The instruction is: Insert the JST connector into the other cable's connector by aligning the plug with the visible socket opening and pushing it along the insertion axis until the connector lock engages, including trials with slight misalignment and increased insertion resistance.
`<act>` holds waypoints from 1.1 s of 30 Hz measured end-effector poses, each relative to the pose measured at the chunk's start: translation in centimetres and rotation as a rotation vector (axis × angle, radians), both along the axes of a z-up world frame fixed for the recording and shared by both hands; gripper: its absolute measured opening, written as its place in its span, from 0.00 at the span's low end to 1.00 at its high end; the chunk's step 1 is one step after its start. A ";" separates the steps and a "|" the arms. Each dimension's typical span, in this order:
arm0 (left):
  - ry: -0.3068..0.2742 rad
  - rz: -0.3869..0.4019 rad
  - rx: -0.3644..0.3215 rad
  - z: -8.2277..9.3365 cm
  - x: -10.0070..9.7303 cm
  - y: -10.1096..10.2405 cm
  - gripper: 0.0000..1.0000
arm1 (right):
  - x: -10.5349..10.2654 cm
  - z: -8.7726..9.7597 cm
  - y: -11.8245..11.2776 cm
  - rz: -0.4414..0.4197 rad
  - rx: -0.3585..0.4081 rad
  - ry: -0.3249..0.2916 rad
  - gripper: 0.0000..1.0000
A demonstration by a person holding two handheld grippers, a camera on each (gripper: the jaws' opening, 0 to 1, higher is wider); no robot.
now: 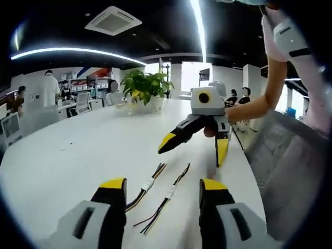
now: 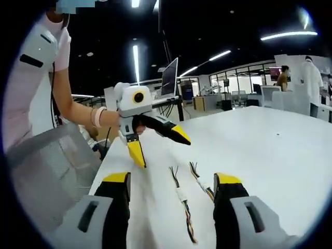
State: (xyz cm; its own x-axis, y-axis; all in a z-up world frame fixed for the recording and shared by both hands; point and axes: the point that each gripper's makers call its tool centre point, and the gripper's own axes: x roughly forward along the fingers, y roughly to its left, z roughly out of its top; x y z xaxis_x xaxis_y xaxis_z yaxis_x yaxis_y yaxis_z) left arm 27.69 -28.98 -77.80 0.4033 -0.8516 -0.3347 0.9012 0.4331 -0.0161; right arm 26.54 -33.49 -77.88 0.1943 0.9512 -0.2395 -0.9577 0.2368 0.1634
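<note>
Hovering: I hold my left gripper [image 1: 162, 192] and my right gripper [image 2: 173, 187] above the wide white table [image 1: 78, 150], jaws spread wide on both, nothing between them.
Landmark: the two short multicoloured cables, each with a small white JST connector at mid-length, lie side by side on the table.
Left cable from my left view: the first cable [image 1: 149, 184] lies just ahead of my left gripper's jaws, near the table's closer edge.
Second cable: the second cable [image 1: 169, 193] lies just beside the first, apart from it, not mated.
Right gripper's place: in my left view it hangs beyond the cables [image 1: 199, 142], above the table, not touching them.
Long axis: both cables run lengthwise away from my left gripper toward my right one, roughly parallel; in my right view they [image 2: 182, 196] and [image 2: 201, 182] run the same way.
Facing: I cannot tell which end is the socket opening.
Risk: grabbing the thin wires instead of the housings would let the plug tilt and jam.
Risk: parallel connectors must be turned end to end; pushing off-axis could bend pins or miss the lock.
</note>
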 end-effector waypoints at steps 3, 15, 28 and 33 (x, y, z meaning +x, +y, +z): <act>-0.019 -0.015 0.044 0.4 -0.6 0.3 0.56 | -0.4 1.0 -0.1 -0.004 0.001 -0.024 0.69; -0.001 -0.002 0.090 3.1 -3.4 0.7 0.72 | -2.4 4.3 0.4 -0.046 -0.014 -0.031 0.77; -0.012 0.150 -0.006 7.6 -4.2 1.9 0.77 | -3.6 6.8 -0.9 -0.132 -0.057 -0.045 0.89; -0.015 0.191 0.014 8.4 -4.6 3.4 0.81 | -3.7 7.4 -2.3 -0.203 -0.082 -0.038 0.89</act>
State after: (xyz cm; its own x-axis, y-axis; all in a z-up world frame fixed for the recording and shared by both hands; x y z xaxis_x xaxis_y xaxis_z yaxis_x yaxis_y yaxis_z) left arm 23.12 -25.57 -69.38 0.5626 -0.7542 -0.3387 0.8024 0.5968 0.0039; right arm 22.84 -35.80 -70.52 0.3906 0.8693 -0.3030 -0.8939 0.4367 0.1007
